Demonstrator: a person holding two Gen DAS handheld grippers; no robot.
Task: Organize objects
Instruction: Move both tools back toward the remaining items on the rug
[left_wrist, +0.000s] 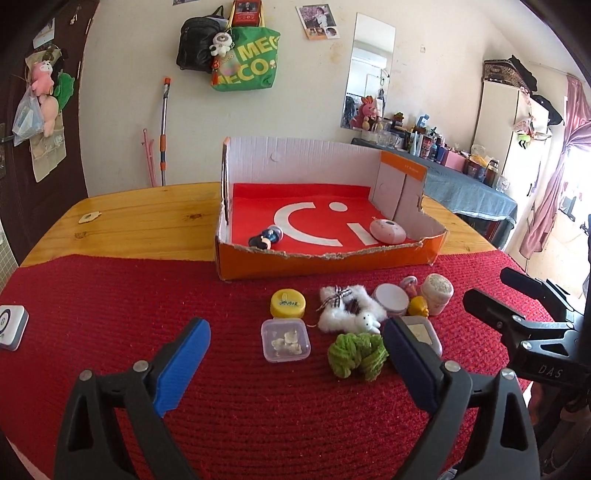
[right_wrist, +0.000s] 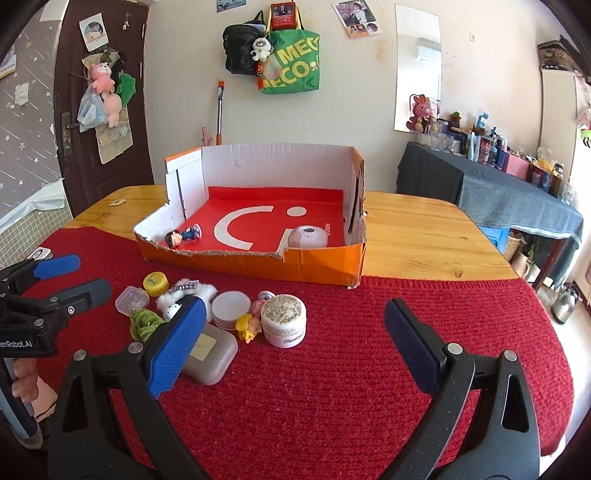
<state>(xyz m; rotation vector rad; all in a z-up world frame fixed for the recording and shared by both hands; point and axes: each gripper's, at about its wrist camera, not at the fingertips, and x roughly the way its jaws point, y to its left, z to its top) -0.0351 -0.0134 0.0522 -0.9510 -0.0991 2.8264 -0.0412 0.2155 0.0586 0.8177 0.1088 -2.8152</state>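
An orange cardboard box (left_wrist: 332, 264) (right_wrist: 325, 264) with a red floor holds a small doll figure (left_wrist: 266, 238) (right_wrist: 183, 236) and a pink round device (left_wrist: 388, 230) (right_wrist: 308, 236). In front of it on the red mat lie a yellow lid (left_wrist: 288, 303), a clear small box (left_wrist: 285, 340), a white plush (left_wrist: 349, 308), a green yarn bundle (left_wrist: 356, 354), a white round tin (right_wrist: 232, 308), a cream jar (right_wrist: 283, 319), a yellow figurine (right_wrist: 246, 326) and a grey case (right_wrist: 212, 356). My left gripper (left_wrist: 295, 369) is open and empty above the clear box and yarn. My right gripper (right_wrist: 295, 350) is open and empty, right of the pile.
The red knitted mat (right_wrist: 369, 369) covers the near part of a wooden table (right_wrist: 424, 236). A white device (left_wrist: 11, 326) lies at the mat's left edge. A cluttered side table (right_wrist: 517, 184) stands at the right. Bags hang on the back wall.
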